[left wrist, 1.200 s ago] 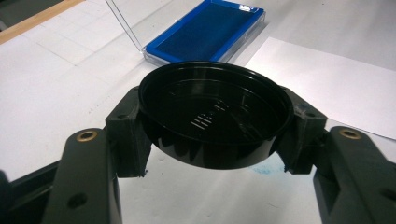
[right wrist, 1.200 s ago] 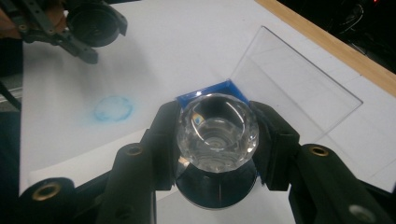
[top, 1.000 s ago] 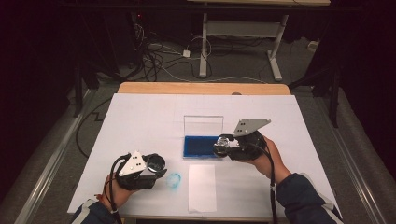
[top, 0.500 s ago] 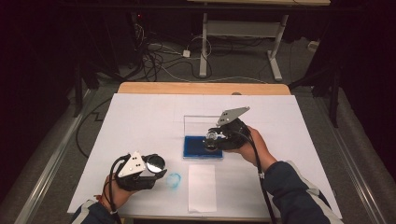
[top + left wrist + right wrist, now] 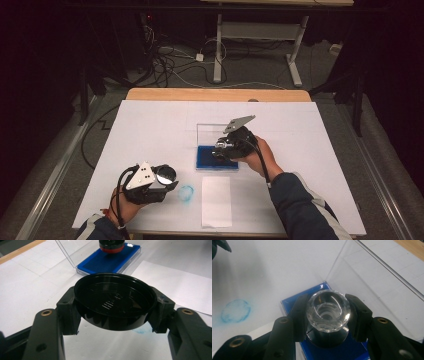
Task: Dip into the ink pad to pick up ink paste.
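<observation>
Inking a round stamp with a faceted clear knob [image 5: 328, 310] — right gripper [image 5: 328, 315] pinching it over the blue ink pad [image 5: 207, 156] in its clear hinged case.
Left gripper [image 5: 113, 307] clamping the black plastic cap [image 5: 115, 302]; blue test print [image 5: 186, 192] done beside the blank white slip [image 5: 216, 200] — raised lid [image 5: 210, 131] crowding the far side, open table elsewhere.

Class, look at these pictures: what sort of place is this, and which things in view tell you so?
Probably a lab or recording workshop, not a home: a white-covered work table in a dark room, loose cables on the floor behind it, and an adjustable desk frame beyond.
</observation>
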A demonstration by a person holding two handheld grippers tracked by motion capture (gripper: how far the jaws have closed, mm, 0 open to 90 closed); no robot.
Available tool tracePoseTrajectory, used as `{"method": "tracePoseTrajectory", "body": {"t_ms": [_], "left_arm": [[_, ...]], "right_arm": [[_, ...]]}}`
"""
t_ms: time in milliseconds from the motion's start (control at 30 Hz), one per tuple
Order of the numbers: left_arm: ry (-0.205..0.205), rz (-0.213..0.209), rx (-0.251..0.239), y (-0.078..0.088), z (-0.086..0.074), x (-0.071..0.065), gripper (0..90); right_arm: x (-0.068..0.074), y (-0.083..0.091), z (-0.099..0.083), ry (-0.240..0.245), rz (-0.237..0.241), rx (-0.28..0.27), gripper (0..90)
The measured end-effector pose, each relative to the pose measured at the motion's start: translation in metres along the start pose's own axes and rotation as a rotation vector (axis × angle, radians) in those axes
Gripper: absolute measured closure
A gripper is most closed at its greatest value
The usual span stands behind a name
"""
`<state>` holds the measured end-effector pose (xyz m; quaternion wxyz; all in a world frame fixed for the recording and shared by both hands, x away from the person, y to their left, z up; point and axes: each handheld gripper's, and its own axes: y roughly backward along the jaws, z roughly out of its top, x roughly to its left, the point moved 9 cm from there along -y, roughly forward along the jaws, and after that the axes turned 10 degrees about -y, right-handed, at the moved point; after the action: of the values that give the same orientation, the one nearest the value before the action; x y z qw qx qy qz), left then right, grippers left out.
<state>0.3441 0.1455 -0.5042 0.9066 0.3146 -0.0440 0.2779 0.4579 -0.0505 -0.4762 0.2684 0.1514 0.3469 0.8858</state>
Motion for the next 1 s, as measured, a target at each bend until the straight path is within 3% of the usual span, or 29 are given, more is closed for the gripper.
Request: {"method": "tracePoseTrajectory", "body": {"t_ms": [267,600,1000], "left_arm": [[0.000,-0.003,0.002,0.000,0.000,0.000,36.1],[-0.005,-0.013,0.004,-0.001,0.000,-0.002,36.1],[-0.009,-0.016,0.004,-0.002,0.001,-0.002,36.1]], "right_arm": [[-0.003,-0.014,-0.010,-0.020,-0.001,0.026,56.8],[-0.005,-0.016,-0.011,-0.068,0.024,0.018,56.9],[-0.004,-0.016,-0.012,-0.075,0.017,0.017,56.9]]}}
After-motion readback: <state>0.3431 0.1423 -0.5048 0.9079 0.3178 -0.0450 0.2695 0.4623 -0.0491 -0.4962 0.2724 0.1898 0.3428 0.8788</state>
